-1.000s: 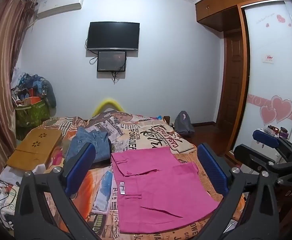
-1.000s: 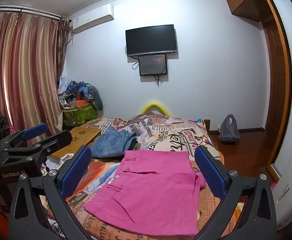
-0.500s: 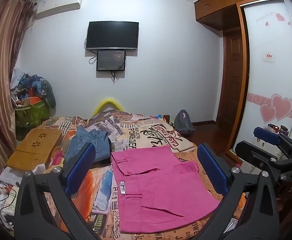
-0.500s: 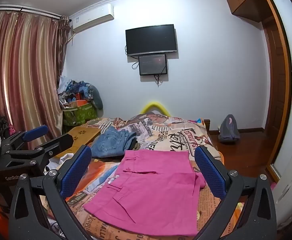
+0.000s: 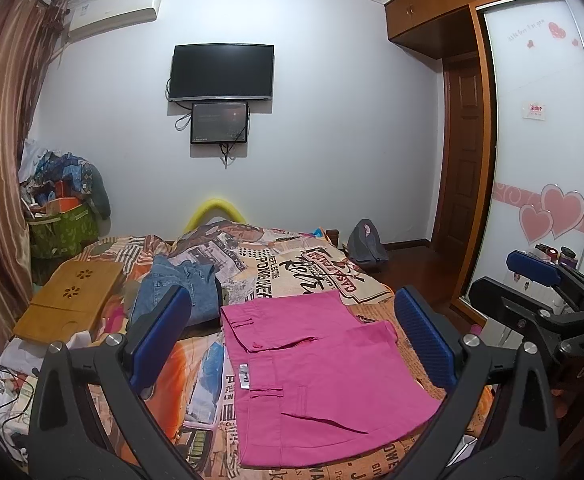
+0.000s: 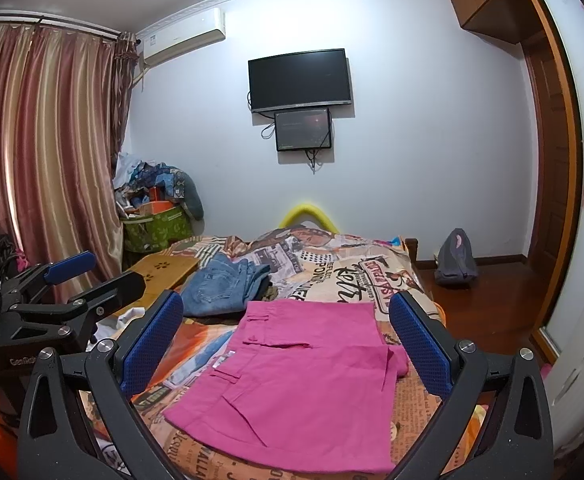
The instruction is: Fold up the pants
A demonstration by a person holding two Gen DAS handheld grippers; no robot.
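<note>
Where the bed (image 5: 331, 268) fills the middle of the room, the pink pants (image 5: 315, 364) lie flat and folded on its near end, on a bedspread printed like old newspapers. Blue jeans (image 5: 180, 292) sit in a heap just to the left and a bit farther back, apart from the pink ones. A small wooden tray table (image 5: 68, 300) rests on the left side of the bed, and a green bag (image 5: 62, 232) stuffed with things stands in the far left corner by the striped curtain (image 6: 40, 160).

On the far wall hangs a black TV (image 5: 222, 72) with a smaller screen (image 5: 219, 122) right under it — an air conditioner (image 5: 112, 10) is high up to the left. A gray backpack (image 5: 365, 240) sits on the wooden floor on the right, near a brown door (image 5: 461, 152) and a white wardrobe with pink hearts (image 5: 551, 212).

The left tongs (image 5: 292, 340) are spread wide open above the pants and hold nothing. The right tongs (image 6: 288, 344) are wide open too — nothing in them, and they do not touch the cloth.
</note>
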